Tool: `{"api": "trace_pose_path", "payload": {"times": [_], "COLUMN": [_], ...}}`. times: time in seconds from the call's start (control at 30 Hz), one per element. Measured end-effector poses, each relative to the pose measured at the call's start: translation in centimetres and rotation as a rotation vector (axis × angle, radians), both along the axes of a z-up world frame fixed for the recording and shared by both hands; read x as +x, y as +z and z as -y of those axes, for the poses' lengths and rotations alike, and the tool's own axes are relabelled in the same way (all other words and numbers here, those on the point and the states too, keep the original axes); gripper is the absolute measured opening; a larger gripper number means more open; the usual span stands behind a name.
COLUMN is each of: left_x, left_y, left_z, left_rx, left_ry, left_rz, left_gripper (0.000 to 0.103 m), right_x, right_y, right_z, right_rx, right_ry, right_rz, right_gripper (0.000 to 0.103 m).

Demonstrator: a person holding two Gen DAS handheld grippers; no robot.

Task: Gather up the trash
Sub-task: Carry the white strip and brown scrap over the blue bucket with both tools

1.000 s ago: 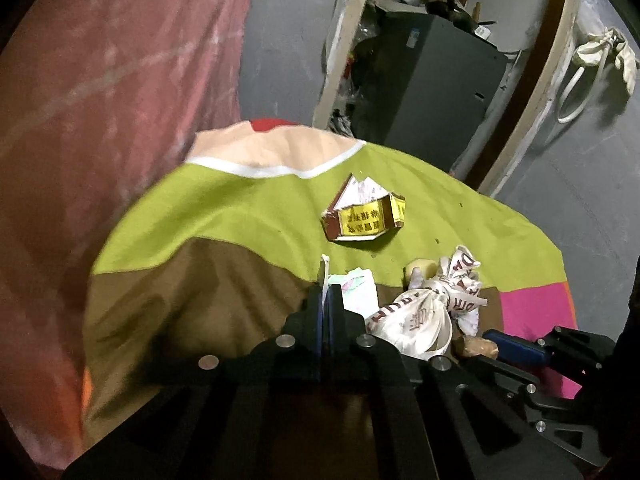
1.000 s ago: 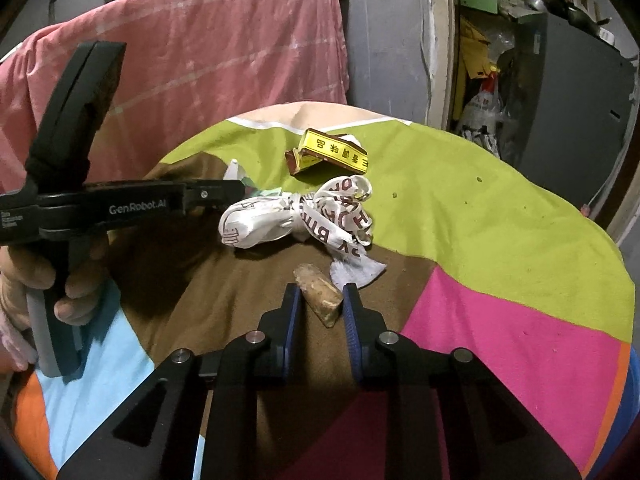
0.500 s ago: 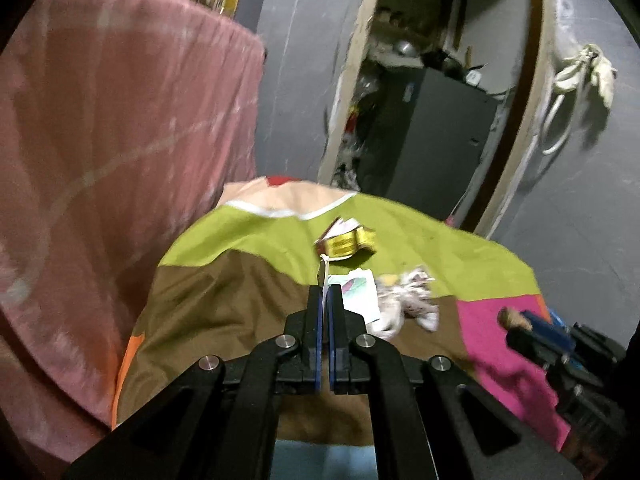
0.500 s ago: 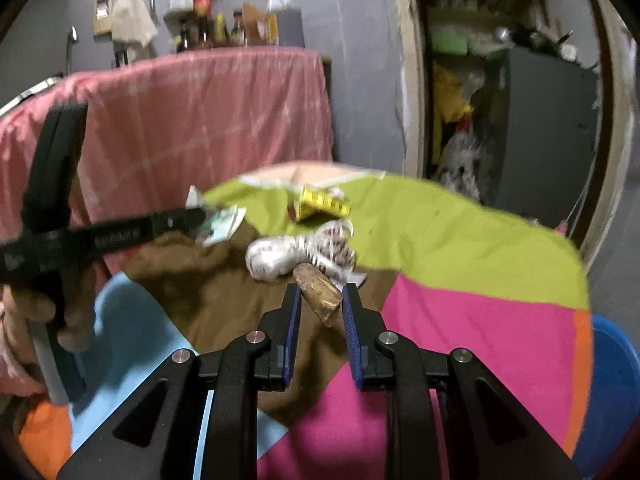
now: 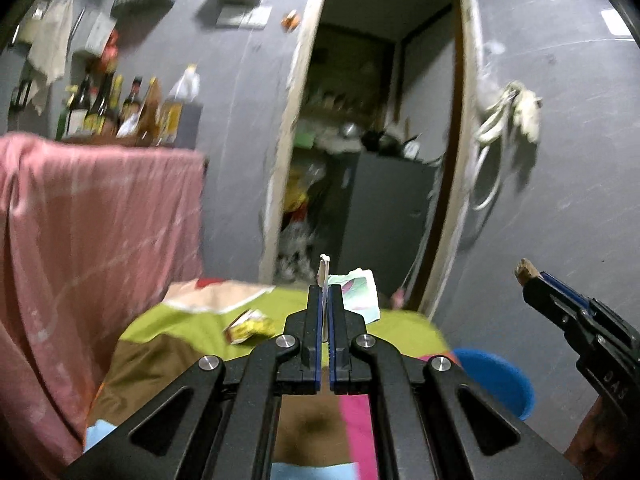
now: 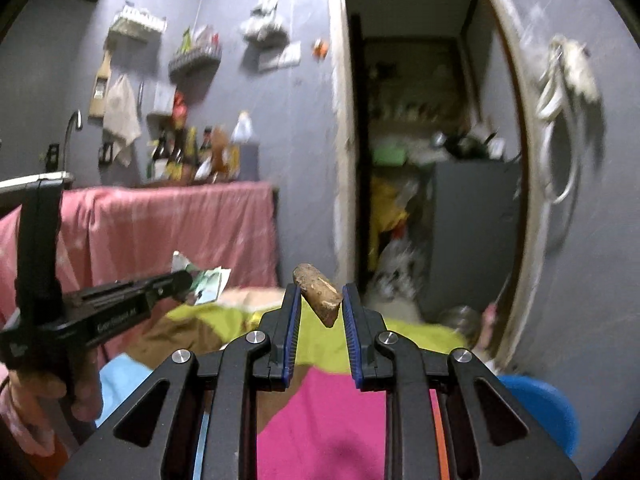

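We hold a wrapper (image 5: 354, 292) pinched in the closed left gripper (image 5: 325, 300) and a cork (image 6: 318, 293) clamped crosswise in the right gripper (image 6: 319, 307), and the blue bin (image 6: 540, 408) lies low right, nearer the right one.

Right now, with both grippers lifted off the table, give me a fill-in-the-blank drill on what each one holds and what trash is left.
1. The right gripper is shut on a brown ____.
2. The left gripper pinches a torn paper wrapper between ____ jaws.
3. The crumpled yellow packet lies on the ____ patch of the tablecloth.
4. Beside the table stands a ____ bucket.

Missing words: cork; shut; green; blue
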State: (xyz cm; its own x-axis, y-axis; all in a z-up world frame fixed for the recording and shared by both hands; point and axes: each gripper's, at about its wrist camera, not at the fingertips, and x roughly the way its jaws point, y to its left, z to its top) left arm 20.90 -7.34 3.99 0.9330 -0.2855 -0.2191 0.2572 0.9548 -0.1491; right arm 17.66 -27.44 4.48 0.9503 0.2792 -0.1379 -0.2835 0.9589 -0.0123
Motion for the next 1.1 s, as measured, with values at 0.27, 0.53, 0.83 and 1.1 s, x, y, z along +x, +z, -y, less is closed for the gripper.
{"api": "trace_pose_path", "payload": {"times": [0.27,0.53,0.83,1.1], "left_x": [-4.7,-6.5,-5.6,-2.0], "left_y": [3.4,4.9,4.5,1.3], "left_z": [6.1,11.2,16.5,20.1], "left_rx": [-0.03,-0.041,-0.008,0.032], "left_ry": [-0.071,-0.136,-0.186,-0.198], "left_rz": [0.175,0.252,0.222,0.094], "left_gripper": [0.001,0.001,0.001,0.001], "right_x": [-4.2,-7.2,-7.8,-6.3], "right_y": [3.1,4.5,2.9,-0.7], "right_z": [4.8,9.2,13.6,16.6], "right_rx": [-0.01,-0.034,-0.008,0.03], "right_ry": [-0.117,-0.234,-0.329,-0.388], "right_rz": [0.13,0.218,0.225,0.156], "right_gripper": [0.019,0.019,0.019,0.019]}}
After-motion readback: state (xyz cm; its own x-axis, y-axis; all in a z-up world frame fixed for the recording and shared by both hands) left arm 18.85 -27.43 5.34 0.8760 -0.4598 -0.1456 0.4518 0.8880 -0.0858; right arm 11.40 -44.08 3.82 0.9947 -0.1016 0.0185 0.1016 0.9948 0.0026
